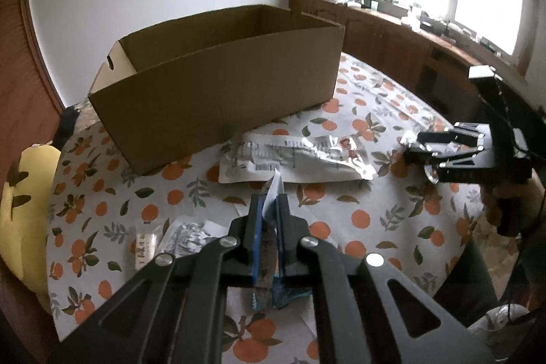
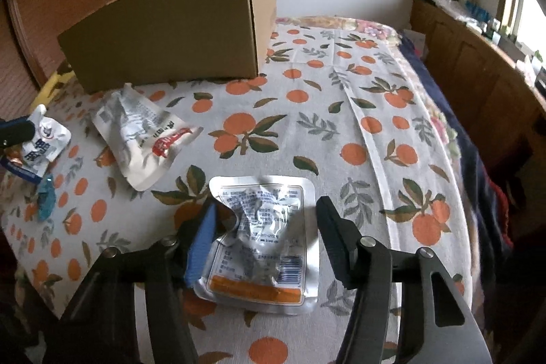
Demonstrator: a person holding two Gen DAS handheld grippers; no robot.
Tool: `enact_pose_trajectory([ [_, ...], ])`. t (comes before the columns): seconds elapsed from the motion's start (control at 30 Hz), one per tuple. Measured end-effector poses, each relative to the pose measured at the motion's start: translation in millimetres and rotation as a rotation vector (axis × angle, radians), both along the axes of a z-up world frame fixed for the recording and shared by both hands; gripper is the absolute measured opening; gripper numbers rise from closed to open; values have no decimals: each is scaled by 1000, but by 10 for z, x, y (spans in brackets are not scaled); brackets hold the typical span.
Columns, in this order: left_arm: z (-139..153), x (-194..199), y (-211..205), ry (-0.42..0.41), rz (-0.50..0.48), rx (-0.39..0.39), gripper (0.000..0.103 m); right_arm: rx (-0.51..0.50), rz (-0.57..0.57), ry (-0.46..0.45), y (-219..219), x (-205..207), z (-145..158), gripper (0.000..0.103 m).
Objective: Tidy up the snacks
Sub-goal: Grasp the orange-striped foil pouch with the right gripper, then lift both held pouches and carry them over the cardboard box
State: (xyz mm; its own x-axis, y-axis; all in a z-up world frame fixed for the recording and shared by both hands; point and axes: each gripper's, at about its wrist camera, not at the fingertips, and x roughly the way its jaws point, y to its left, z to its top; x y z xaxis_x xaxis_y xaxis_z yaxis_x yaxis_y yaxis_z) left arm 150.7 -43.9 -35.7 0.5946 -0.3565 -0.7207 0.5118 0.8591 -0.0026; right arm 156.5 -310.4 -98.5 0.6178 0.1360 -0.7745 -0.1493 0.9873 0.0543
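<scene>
Snacks: crinkled silver foil pouch with orange strip [image 2: 262, 241] lies flat on orange-print cloth [image 2: 307, 111], between the right gripper [image 2: 266, 220] fingers, not yet pinched.
Left gripper [image 1: 269, 210]: closed on small blue-and-white packet [image 1: 273, 190].
Risk: foil may be skated aside or crumpled.
Brown cardboard box [image 1: 218, 84]: packet may be snagged on its wall.

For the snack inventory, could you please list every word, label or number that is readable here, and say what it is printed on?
None can be read with confidence.
Silver pouch under the right gripper: fine print and barcode, too small.
Crumpled pouch: red label, blurred.
Blue-and-white packet in the left gripper: large characters, illegible.
Cardboard box: no print visible.
</scene>
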Motion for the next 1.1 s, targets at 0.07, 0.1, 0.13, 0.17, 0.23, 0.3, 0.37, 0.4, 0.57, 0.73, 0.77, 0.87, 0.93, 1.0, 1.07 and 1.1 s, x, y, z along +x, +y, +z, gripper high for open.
enact_pose_trajectory([
  [0.07, 15, 3, -13, -5, -2, -4, 4, 13, 20, -2, -10, -9, 5, 59],
  [0.1, 25, -1, -23, -12, -2, -5, 4, 16, 23, 0, -22, -11, 6, 59],
  [0.13, 32, -4, -33, -14, -5, -6, 4, 18, 24, 2, -16, -8, 13, 58],
  [0.17, 34, -9, -40, -13, -9, -7, 4, 20, 26, -1, -13, -8, 24, 58],
  [0.23, 45, -18, -50, -17, -8, -10, 4, 25, 32, -9, -7, -22, 59, 57],
  [0.3, 61, -21, -53, -19, -9, -18, 4, 25, 38, -17, 17, -26, 90, 57],
  [0.37, 81, -25, -50, -25, -5, -22, 4, 26, 44, -24, 33, -38, 124, 57],
  [0.4, 89, -24, -48, -26, -4, -24, 4, 27, 46, -26, 40, -40, 134, 56],
  [0.57, 124, -38, -41, -37, -1, -26, 4, 58, 51, -41, 41, -66, 192, 56],
  [0.73, 188, -30, -29, -49, 3, -38, 4, 73, 66, -79, 88, -117, 342, 57],
  [0.77, 208, -26, -29, -52, 5, -41, 4, 72, 72, -85, 107, -123, 372, 57],
  [0.87, 295, -10, -17, -69, 11, -55, 4, 72, 90, -105, 163, -130, 471, 57],
  [0.93, 358, 2, -10, -80, 15, -63, 4, 77, 102, -115, 200, -126, 545, 57],
  [1.0, 433, 22, 1, -94, 20, -71, 4, 82, 118, -132, 239, -112, 637, 57],
  [1.07, 508, 60, 15, -107, 25, -79, 4, 81, 134, -147, 277, -86, 718, 57],
  [1.1, 546, 83, 23, -112, 28, -83, 4, 79, 142, -155, 298, -69, 763, 57],
])
